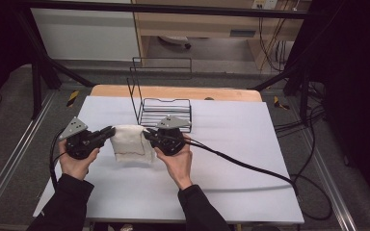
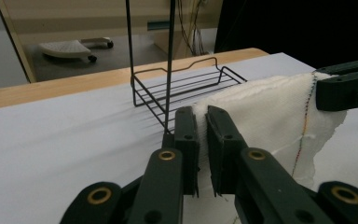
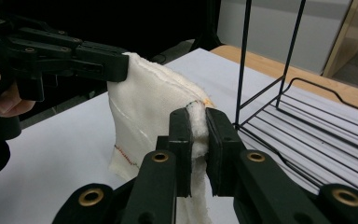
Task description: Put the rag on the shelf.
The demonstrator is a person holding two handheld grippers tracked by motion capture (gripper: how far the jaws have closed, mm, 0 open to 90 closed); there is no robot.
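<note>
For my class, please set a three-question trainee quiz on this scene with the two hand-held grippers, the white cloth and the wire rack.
1. True or false: the left gripper is shut on the white cloth.
2. Which part of the cloth does the right gripper hold? A. a top corner; B. the bottom hem; C. nothing.
3. Fill in: the black wire rack stands ____ the cloth, farther from the person.

Key
1. True: its jaws clamp an upper corner.
2. A.
3. Behind; the cloth hangs between the grippers, its lower edge near the white table.

Table [image 1: 221, 159] (white-topped) bears wire rack [image 1: 166, 113].
</note>
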